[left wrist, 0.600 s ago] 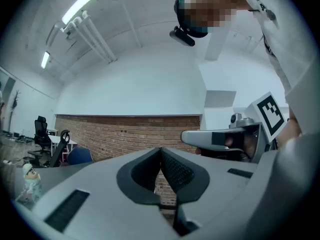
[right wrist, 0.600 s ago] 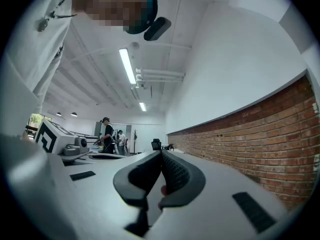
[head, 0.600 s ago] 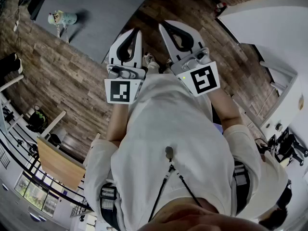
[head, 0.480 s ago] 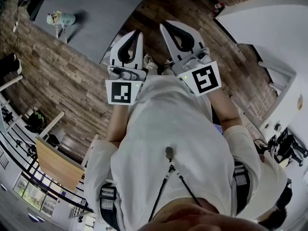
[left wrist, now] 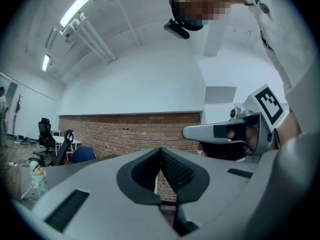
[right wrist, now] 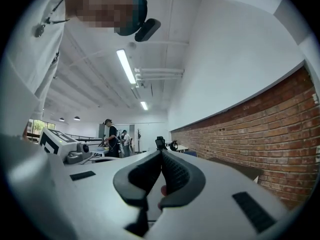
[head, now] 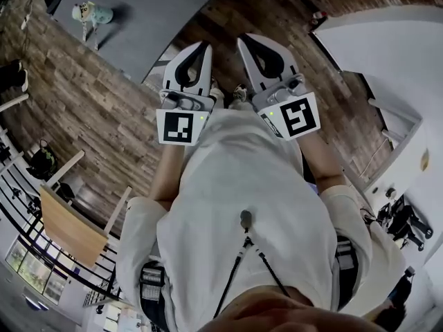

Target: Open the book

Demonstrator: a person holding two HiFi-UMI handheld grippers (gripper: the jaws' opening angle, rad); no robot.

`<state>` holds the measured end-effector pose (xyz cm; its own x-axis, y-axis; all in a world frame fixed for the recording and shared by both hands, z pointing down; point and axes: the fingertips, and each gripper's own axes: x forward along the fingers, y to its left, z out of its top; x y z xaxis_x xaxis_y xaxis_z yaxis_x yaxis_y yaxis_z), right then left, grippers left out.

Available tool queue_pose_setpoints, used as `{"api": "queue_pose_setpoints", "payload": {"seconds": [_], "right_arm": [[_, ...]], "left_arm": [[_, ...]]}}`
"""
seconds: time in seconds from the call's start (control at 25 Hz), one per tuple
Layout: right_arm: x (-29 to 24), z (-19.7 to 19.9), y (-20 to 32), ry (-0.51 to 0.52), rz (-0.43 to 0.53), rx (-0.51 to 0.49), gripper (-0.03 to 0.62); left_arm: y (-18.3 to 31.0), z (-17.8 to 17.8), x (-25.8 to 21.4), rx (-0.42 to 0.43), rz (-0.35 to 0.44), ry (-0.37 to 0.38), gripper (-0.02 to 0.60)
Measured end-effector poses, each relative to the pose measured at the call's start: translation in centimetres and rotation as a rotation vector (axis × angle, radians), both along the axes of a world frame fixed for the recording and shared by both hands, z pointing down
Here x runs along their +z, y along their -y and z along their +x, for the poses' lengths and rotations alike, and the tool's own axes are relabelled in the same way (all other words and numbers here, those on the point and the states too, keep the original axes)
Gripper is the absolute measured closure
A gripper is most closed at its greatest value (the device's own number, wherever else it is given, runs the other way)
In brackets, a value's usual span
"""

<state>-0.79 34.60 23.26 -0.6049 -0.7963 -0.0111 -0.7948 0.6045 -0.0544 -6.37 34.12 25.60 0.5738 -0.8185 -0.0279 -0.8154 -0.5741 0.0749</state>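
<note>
1. We see our left gripper (left wrist: 160, 150) pressed together at the tips, with nothing between its jaws.
2. Our right gripper (right wrist: 161, 153) is pressed together too, and empty.
3. Both point level, side by side before our white shirt (head: 242, 185), above the wooden floor (head: 97, 109).
4. We cannot tell where the book lies.

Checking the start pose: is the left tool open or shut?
Shut. In the left gripper view the left tool has its jaw tips touching, with nothing held between them.
</note>
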Motion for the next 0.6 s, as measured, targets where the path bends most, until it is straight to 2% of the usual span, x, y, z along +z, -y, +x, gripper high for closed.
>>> {"api": "queue_pose_setpoints", "payload": {"seconds": [0.32, 0.6], "right_arm": [[-0.6, -2.4, 1.4, -0.017, 0.008, 0.015, 0.559], [-0.3, -5.2, 3.3, -0.034, 0.020, 0.045, 0.559]], "left_arm": [[1.8, -3.4, -0.6, -0.021, 0.024, -0.014, 0.560], [4.0, -7.0, -0.5, -0.002, 0.052, -0.023, 0.560]]}}
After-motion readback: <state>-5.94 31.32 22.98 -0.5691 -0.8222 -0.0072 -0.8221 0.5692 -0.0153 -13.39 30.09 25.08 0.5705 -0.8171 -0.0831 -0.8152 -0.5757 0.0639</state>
